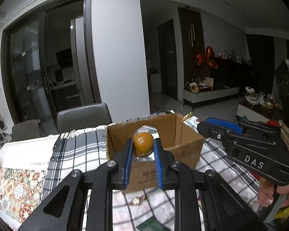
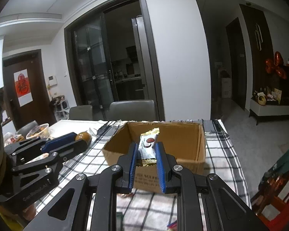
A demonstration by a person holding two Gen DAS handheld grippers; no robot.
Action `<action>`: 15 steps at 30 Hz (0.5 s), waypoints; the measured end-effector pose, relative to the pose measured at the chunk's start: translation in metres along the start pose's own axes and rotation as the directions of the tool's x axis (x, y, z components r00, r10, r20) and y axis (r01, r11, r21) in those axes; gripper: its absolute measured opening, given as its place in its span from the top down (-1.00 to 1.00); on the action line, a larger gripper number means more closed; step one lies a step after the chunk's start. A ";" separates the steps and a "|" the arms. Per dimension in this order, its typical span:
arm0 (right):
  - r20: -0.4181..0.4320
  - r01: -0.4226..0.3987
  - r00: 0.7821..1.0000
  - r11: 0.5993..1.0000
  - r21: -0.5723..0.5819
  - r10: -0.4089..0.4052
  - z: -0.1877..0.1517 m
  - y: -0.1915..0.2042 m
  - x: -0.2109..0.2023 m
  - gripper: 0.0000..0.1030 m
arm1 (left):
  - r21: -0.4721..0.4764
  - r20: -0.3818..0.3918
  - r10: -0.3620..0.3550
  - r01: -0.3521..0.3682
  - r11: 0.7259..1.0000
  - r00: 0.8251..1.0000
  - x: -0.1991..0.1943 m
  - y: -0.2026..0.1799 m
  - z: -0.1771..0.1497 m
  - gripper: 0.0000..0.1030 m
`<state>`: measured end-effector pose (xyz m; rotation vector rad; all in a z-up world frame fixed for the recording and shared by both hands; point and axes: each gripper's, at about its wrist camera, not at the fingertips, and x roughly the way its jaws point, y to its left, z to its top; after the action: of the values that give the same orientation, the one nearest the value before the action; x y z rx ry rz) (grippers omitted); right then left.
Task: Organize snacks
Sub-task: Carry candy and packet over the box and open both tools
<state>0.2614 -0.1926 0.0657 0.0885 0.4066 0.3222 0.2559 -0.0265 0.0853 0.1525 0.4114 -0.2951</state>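
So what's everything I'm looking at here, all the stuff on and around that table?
cardboard box: one, brown, open-topped, on the checked cloth mid-table
egg-shaped snack: one, amber-brown in clear and silver wrap, held in front of the box
wrapped snack bar: one, white with gold ends, held above the box's near side
checked cloth: one, white with black lines, under the box
patterned mat: one, orange and green tiles, table's left side
bowl: one, pale, filled, far left of table
chairs: two, grey, behind the table
red balloons: a cluster, on the dark sideboard
left tool: black with blue pads, gripping the egg-shaped snack
right tool: same make, gripping the bar
hand: on the right tool's handle
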 end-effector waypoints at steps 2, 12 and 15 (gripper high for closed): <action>-0.006 0.002 1.000 1.000 0.003 -0.002 0.005 -0.005 0.007 0.59 | 0.001 -0.003 -0.010 0.010 1.000 1.000 0.010 0.001 0.006 0.57; -0.043 0.027 0.999 0.999 -0.018 -0.028 0.023 -0.025 0.041 0.59 | 0.025 -0.028 -0.002 0.003 1.000 1.000 0.059 0.003 0.025 0.57; -0.046 0.040 0.998 0.999 -0.026 -0.041 0.026 -0.028 0.050 0.59 | 0.029 -0.035 0.003 -0.002 1.000 0.999 0.071 0.004 0.030 0.57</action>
<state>0.3237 -0.2036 0.0665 0.0483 0.4494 0.2899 0.3305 -0.0466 0.0828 0.1871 0.4419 -0.2960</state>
